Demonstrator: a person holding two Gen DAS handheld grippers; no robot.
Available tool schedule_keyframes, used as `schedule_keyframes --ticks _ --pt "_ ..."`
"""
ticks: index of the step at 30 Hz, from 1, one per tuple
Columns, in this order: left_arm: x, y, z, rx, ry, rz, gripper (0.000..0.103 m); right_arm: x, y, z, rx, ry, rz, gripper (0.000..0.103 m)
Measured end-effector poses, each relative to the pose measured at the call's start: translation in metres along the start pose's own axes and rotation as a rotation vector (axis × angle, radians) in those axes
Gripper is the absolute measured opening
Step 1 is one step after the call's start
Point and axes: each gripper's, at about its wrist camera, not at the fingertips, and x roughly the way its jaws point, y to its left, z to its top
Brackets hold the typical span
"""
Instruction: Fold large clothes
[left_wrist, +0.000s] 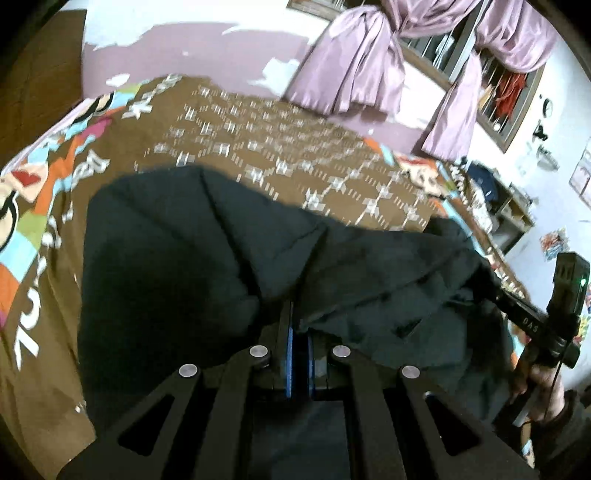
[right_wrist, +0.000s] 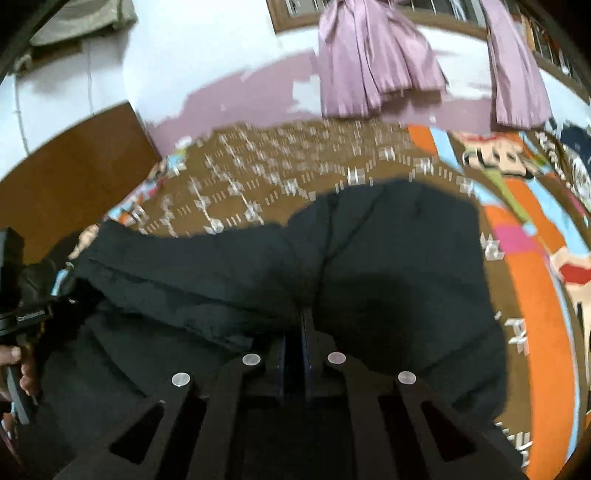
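Left wrist view: left tongs (left_wrist: 300, 332) pressed together, pinching a fold of the dark garment (left_wrist: 192, 258) right at the tips. Soft, matte, near-black cloth, creased and bunched, spreading ahead of and to both sides of the tongs, draped over a bed (left_wrist: 258, 147) under a brown cover with pale woven motifs and a bright cartoon border. Long axis of the garment running crosswise to the tongs, toward the right tongs' handle (left_wrist: 565, 314), gripped by a hand (left_wrist: 543, 391) at the far right edge. Lilac curtains (left_wrist: 354, 66) knotted at a barred window beyond.

Right wrist view: right tongs (right_wrist: 303, 332) closed likewise, nipping a ridge of the same dark cloth (right_wrist: 388, 258), a seam running straight out ahead from the tips. Garment lying ahead and off to the left, its far hem uneven against the brown cover (right_wrist: 258, 184). Left tongs' handle (right_wrist: 22, 314) and a hand (right_wrist: 18, 369) at the left edge, well apart along the cloth.

Judged from both views: one hand at each end of the near edge, neither clearly nearer the far hem; the fold likely to go forward, away from the tongs, across the short axis.
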Motion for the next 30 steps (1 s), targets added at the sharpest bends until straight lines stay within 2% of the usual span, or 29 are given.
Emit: schedule_keyframes --ticks 3,6,9,12,14,16,19,20,21,23,25,28,30 --pt "0.017 -0.002 -0.007 0.027 0.009 0.030 0.004 0.009 0.000 -0.005 -0.014 0.020 -0.010 0.006" --pt "0.028 -0.003 -0.009 0.057 0.023 0.061 0.003 0.001 -0.011 -0.007 0.036 0.005 0.042 0.008" --pt "0.025 0.003 -0.010 0.042 0.023 0.027 0.004 -0.022 -0.020 -0.013 0.082 -0.021 0.069 0.011" --pt "0.009 0.010 -0.015 0.016 0.003 0.009 0.010 -0.058 -0.025 -0.004 0.083 -0.131 0.066 0.013" --pt "-0.001 0.010 -0.014 0.018 -0.012 0.017 0.022 -0.072 -0.025 0.020 0.089 -0.199 0.068 0.013" --pt "-0.021 0.006 -0.014 0.042 -0.089 0.029 0.027 -0.068 -0.022 0.049 0.076 -0.204 0.091 0.013" --pt "-0.051 -0.006 0.001 0.097 -0.310 0.057 0.032 -0.038 -0.023 0.097 0.108 -0.167 0.159 0.013" --pt "-0.055 -0.011 0.012 0.093 -0.354 0.055 0.033 -0.018 -0.027 0.112 0.155 -0.127 0.205 0.013" --pt "-0.053 -0.015 0.032 0.067 -0.363 0.025 0.033 -0.002 -0.031 0.119 0.195 -0.093 0.230 0.013" --pt "-0.038 -0.020 0.060 0.033 -0.326 0.007 0.033 0.027 -0.037 0.121 0.266 0.004 0.287 0.013" --pt "-0.007 -0.024 0.091 -0.008 -0.239 0.009 0.033 0.046 -0.037 0.109 0.295 0.077 0.338 0.013" --pt "0.033 -0.022 0.110 -0.067 -0.102 0.001 0.033 0.054 -0.024 0.082 0.157 0.173 0.349 0.013" --pt "0.052 -0.016 0.111 -0.087 0.000 -0.038 0.033 0.052 -0.018 0.067 0.091 0.213 0.338 0.013"
